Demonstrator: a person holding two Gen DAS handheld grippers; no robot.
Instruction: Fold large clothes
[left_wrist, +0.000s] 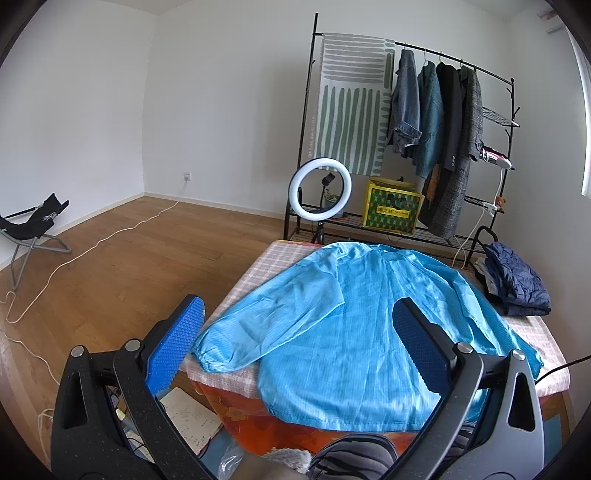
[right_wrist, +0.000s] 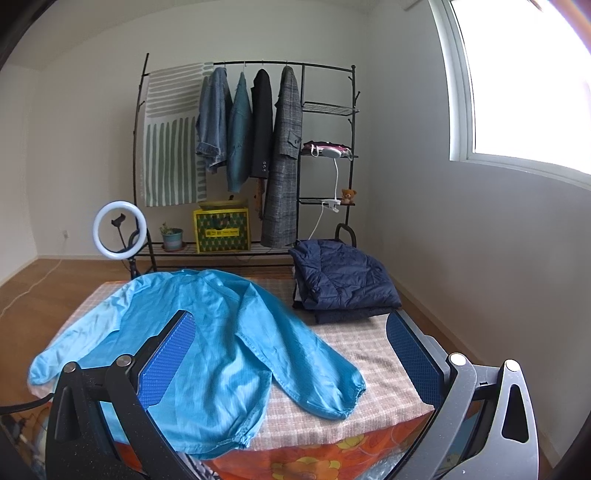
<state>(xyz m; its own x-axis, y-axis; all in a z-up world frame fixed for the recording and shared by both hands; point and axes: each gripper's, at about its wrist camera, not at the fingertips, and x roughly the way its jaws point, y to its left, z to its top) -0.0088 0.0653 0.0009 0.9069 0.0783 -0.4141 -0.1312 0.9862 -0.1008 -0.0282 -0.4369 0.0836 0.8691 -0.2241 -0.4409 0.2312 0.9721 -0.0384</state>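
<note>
- From the left wrist view, the left hand-held gripper (left_wrist: 295, 350) is hovering above the near edge of the surface (left_wrist: 266, 266) covered in a pink-and-white checked cloth, its blue textured pads (left_wrist: 177, 347) standing wide apart and gripping nothing.
- Spread flat across that surface is lying the bright blue, thin long-sleeved smock (left_wrist: 354, 332), collar toward the far side, hem hanging slightly over the near edge, one elastic-cuffed sleeve (left_wrist: 258, 328) angling out toward the near left corner.
- For a clean first fold, I judge that this hand-held gripper should be closing on the cuff or the shoulder seam rather than on the loose middle of the sleeve, so the fabric is travelling as one flat panel.
- Beside the smock, at the far right corner, a folded navy quilted jacket (left_wrist: 517, 280) is sitting on a small stack.

- From the right wrist view, the right hand-held gripper (right_wrist: 291, 362) is likewise hanging over the near edge with its fingers spread and empty.
- Its nearest target is the other sleeve (right_wrist: 306, 358), which is running diagonally toward the near right, cuff resting on the checked cloth.
- The navy jacket (right_wrist: 343, 273) is lying close to that sleeve's shoulder, so any lift is probably best kept low and drawn inward, away from the stack.
- Thin cloth like this is likely sliding easily; pinching both layers at the cuff should be steadying it.
</note>
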